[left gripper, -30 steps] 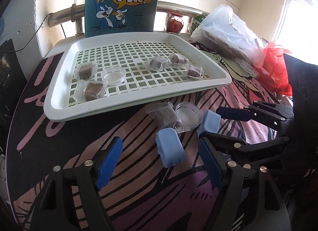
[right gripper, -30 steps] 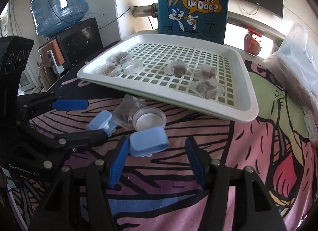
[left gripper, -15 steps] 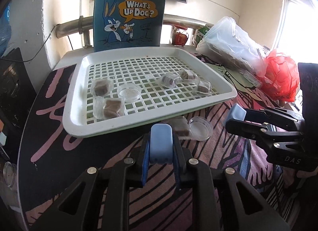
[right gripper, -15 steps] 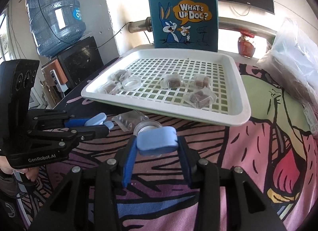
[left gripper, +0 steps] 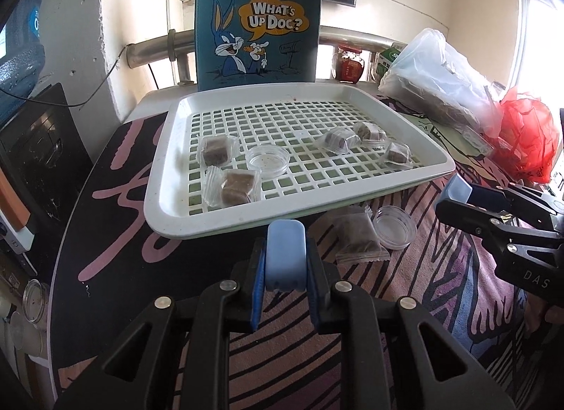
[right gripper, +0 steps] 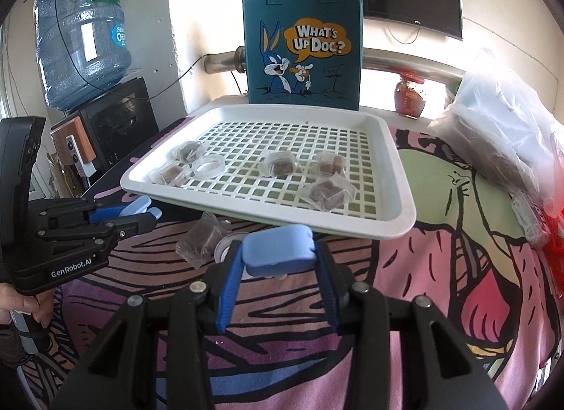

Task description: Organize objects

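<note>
A white slotted tray (left gripper: 169, 205) (right gripper: 394, 223) holds several wrapped brown cubes (left gripper: 234, 188) (right gripper: 326, 193) and a clear round dish (left gripper: 268, 161) (right gripper: 208, 166). In front of it on the cloth lie a wrapped brown packet (left gripper: 356, 237) (right gripper: 202, 240) and a second clear dish (left gripper: 394, 226) (right gripper: 225, 246). My left gripper (left gripper: 284, 258) (right gripper: 141, 209) is shut on a light blue block (left gripper: 284, 255), held above the cloth. My right gripper (right gripper: 278, 251) (left gripper: 458, 191) is shut on another light blue block (right gripper: 278, 251), just right of the loose dish.
A teal Bugs Bunny tote bag (left gripper: 259, 22) (right gripper: 303, 36) stands behind the tray. A clear plastic bag (left gripper: 437, 78) (right gripper: 504, 121) and a red bag (left gripper: 525, 135) lie at the right. A water bottle (right gripper: 83, 32) stands on a black cabinet at the left.
Both grippers were open a second ago with the blue blocks lying between their fingers. Each has closed on its block and drawn back and up from the packet and dish.
</note>
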`<act>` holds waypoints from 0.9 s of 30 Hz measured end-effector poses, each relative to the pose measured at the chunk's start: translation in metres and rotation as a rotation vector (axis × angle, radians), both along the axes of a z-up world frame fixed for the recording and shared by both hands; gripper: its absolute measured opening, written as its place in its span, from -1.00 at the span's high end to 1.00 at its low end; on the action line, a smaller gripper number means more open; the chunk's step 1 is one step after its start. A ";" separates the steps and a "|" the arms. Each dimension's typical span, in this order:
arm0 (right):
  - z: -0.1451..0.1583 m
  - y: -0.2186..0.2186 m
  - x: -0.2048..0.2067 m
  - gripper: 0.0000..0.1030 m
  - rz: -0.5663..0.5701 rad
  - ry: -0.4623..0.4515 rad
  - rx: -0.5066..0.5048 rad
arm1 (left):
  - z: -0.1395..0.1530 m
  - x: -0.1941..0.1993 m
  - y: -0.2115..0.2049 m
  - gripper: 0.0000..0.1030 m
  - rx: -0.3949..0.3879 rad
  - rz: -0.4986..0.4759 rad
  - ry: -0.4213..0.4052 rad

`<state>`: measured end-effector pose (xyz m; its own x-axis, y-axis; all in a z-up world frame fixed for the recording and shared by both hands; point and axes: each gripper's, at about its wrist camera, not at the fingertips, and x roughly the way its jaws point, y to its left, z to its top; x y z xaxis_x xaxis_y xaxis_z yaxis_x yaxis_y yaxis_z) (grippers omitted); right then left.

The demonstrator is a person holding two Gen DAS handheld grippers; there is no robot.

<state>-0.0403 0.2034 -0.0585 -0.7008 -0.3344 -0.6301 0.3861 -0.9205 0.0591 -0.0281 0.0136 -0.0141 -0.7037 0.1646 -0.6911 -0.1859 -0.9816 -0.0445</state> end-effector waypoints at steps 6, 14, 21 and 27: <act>0.000 -0.004 0.004 0.24 0.017 0.013 0.008 | 0.002 0.002 -0.004 0.63 0.038 -0.008 0.011; 0.002 -0.003 0.007 0.24 0.022 0.027 0.003 | 0.001 0.001 -0.013 0.63 0.108 -0.001 -0.001; 0.003 -0.002 0.008 0.24 0.022 0.032 -0.003 | -0.003 -0.003 -0.019 0.63 0.136 0.022 -0.027; 0.003 0.000 0.006 0.24 0.026 0.022 -0.022 | -0.003 -0.003 -0.019 0.63 0.136 0.021 -0.028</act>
<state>-0.0341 0.2034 -0.0554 -0.7052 -0.3668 -0.6068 0.4116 -0.9086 0.0708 -0.0311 -0.0050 -0.0170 -0.6886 0.2436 -0.6830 -0.1618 -0.9698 -0.1828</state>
